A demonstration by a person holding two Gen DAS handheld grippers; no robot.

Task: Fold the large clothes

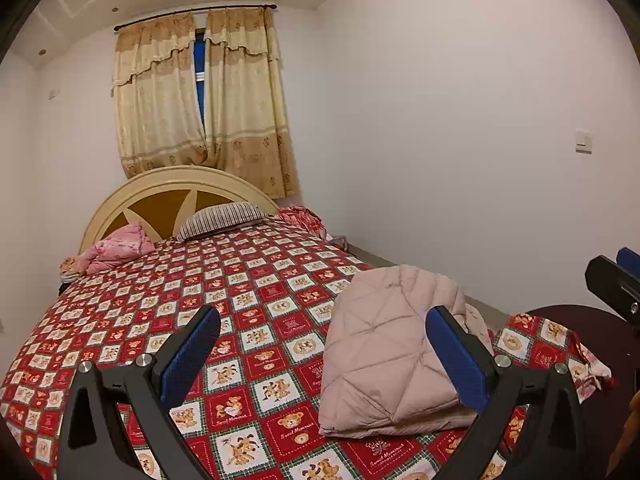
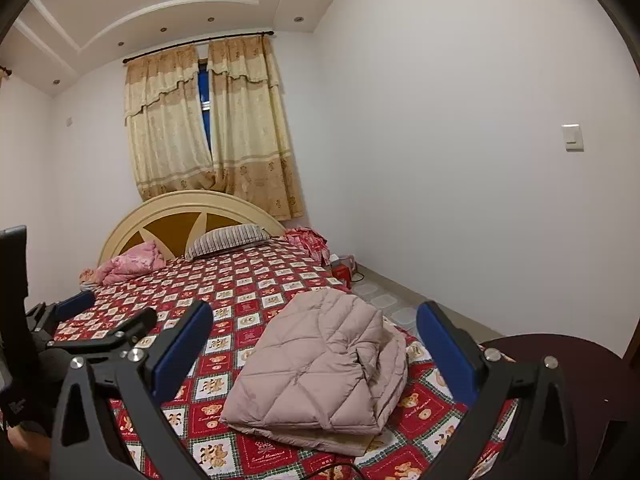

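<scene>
Pink quilted padded jacket (image 2: 320, 364) lies folded on the red teddy-bear patchwork bedsheet (image 1: 248, 308), its squares reading "Sweet Memories"; left hand-held gripper (image 1: 323, 354) and right hand-held gripper (image 2: 315, 346) hover above, jaws spread, empty.

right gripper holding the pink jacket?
No. In the right wrist view the right gripper is open, its fingers wide apart above the folded pink puffer jacket, which lies free on the bedsheet.

Two hand-held black tongs, blue-padded.
Left tongs (image 1: 323, 352) and right tongs (image 2: 314, 346): black angular frames, ribbed blue pads (image 1: 191, 356), silver round screws (image 1: 144, 359) at pivots.
</scene>
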